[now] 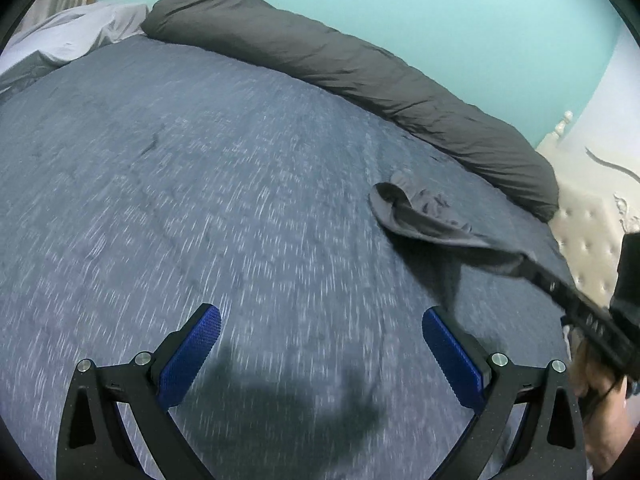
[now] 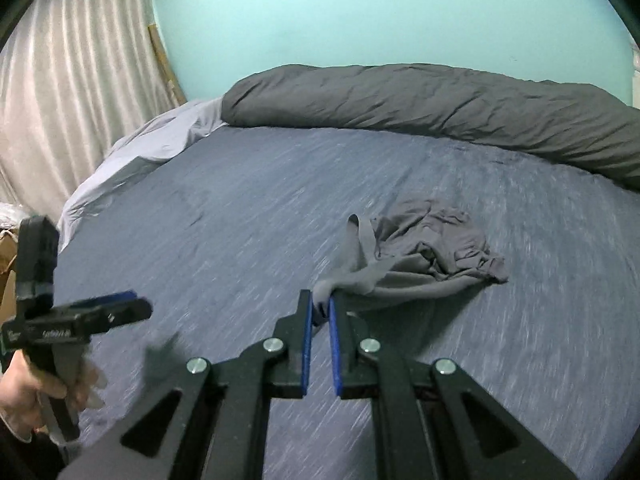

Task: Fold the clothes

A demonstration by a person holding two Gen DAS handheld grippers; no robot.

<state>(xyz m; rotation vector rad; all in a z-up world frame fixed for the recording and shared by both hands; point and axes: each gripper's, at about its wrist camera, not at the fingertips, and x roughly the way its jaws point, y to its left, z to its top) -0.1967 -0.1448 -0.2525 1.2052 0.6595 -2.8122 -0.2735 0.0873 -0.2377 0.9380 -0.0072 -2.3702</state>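
the grey garment [image 2: 432, 252] lay crumpled on the bed [image 2: 240, 200], toward the rolled dark duvet [image 2: 440, 100], with one edge drawn out toward the camera. no fold showed yet, so by the look of it the task had barely begun: spreading flat and all the folding were left. the right gripper [image 2: 320, 312] had its jaws nearly closed, pinching that drawn-out edge. the left gripper [image 1: 320, 344] held its jaws wide apart over bare bedding, gripping nothing

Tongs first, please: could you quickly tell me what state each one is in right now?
Left tongs: open, holding nothing.
Right tongs: closed on an edge of the grey garment.
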